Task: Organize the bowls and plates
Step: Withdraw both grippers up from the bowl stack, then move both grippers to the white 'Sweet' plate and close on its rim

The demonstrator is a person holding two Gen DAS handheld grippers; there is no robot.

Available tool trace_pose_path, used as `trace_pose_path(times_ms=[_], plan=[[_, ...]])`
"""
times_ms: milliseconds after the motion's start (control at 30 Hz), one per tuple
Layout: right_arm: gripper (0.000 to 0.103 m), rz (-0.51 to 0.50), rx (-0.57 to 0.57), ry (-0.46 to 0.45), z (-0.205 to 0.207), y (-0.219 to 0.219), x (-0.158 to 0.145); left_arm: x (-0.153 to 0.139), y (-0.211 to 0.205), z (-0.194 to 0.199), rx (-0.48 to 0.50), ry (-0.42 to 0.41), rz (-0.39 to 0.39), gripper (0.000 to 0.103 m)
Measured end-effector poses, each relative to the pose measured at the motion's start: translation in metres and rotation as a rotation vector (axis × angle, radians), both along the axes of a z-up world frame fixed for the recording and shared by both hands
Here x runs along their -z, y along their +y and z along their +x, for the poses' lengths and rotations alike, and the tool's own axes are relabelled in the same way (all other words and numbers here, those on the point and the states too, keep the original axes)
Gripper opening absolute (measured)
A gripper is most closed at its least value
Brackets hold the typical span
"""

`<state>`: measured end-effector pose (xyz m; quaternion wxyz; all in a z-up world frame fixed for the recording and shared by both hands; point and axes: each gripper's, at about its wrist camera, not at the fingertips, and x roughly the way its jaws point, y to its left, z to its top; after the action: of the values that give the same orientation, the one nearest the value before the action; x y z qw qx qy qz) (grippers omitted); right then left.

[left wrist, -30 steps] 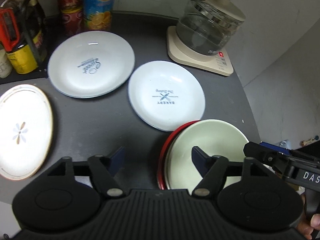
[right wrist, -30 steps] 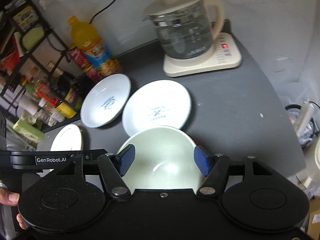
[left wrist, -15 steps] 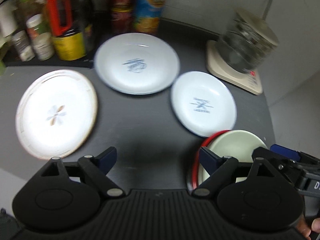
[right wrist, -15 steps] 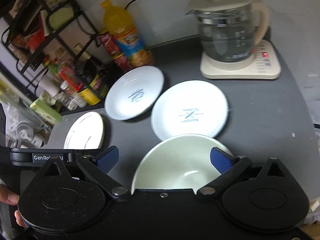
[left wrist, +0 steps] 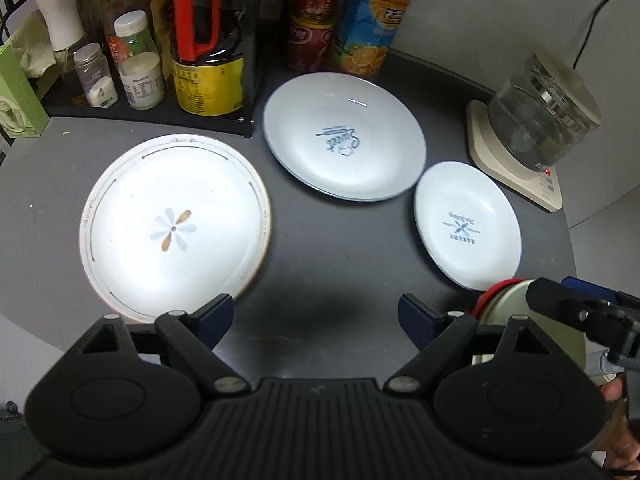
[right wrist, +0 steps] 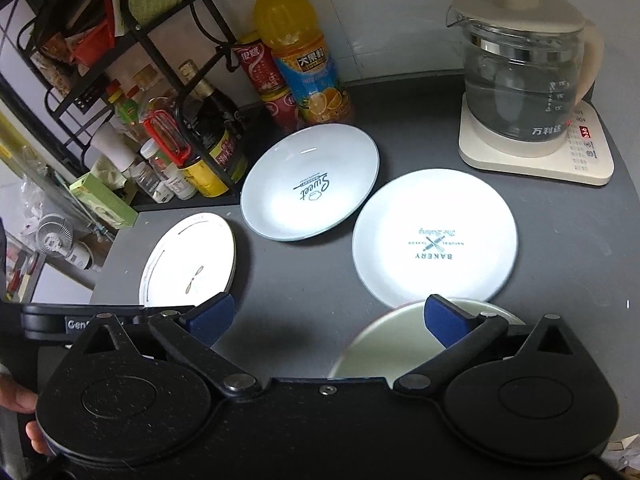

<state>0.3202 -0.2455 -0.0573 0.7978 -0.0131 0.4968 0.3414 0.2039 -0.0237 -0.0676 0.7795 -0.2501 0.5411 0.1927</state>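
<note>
Change: over the last second both tools drew back and up from the cream bowl (right wrist: 384,344), and their jaws spread wider.
Left gripper (left wrist: 316,316): released, fingers wide apart, nothing between them; it hung over bare grey table (left wrist: 332,264).
Right gripper (right wrist: 328,316): released too, holding nothing; its right finger (right wrist: 444,320) overlapped the bowl's far rim in the view, and contact could not be told.
Cream bowl: just under and right of the right gripper, nested in a red-rimmed bowl (left wrist: 494,292); earlier it sat squarely between the right gripper's fingers.
Flower plate (left wrist: 174,226): ahead-left of the left gripper, near its left finger; it had been at the view's left edge.
Sweet plate (left wrist: 344,136): farther ahead, centre.
Bakery plate (left wrist: 468,226): ahead-right, just beyond the bowls.
Meaning: the bowls looked stacked and let go; three plates lay apart, unstacked, so the plates seemed the likely next job, perhaps the flower plate first.
</note>
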Motion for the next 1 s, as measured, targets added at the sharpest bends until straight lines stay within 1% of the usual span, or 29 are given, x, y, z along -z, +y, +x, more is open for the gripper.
trace_pose_path(times_ms=[100, 333, 400, 467, 500, 567, 700, 867, 1000], plan=[[0.102, -0.015, 0.010, -0.024, 0.005, 0.011, 0.002, 0.003, 0.013, 0.000, 0.002, -0.009, -0.006, 0.088], [0.102, -0.026, 0.066, -0.025, 0.021, 0.027, 0.009, 0.009, 0.040, 0.007, -0.007, -0.026, -0.004, 0.088], [0.099, -0.032, 0.093, -0.035, 0.025, 0.031, 0.010, 0.010, 0.047, 0.012, -0.008, -0.043, -0.004, 0.088], [0.093, -0.031, 0.108, -0.043, 0.030, 0.036, 0.010, 0.011, 0.055, 0.018, -0.012, -0.064, 0.012, 0.087], [0.092, -0.029, 0.117, -0.042, 0.033, 0.038, 0.011, 0.012, 0.058, 0.021, -0.013, -0.075, 0.015, 0.087], [0.085, -0.028, 0.129, -0.034, 0.039, 0.043, 0.014, 0.016, 0.067, 0.028, -0.024, -0.083, 0.006, 0.085], [0.078, -0.024, 0.155, -0.016, 0.052, 0.050, 0.022, 0.025, 0.081, 0.038, -0.040, -0.104, 0.004, 0.084], [0.067, -0.018, 0.185, 0.006, 0.066, 0.059, 0.032, 0.039, 0.095, 0.049, -0.063, -0.125, -0.030, 0.076], [0.063, -0.008, 0.208, 0.034, 0.081, 0.066, 0.038, 0.050, 0.103, 0.058, -0.070, -0.130, -0.045, 0.071]])
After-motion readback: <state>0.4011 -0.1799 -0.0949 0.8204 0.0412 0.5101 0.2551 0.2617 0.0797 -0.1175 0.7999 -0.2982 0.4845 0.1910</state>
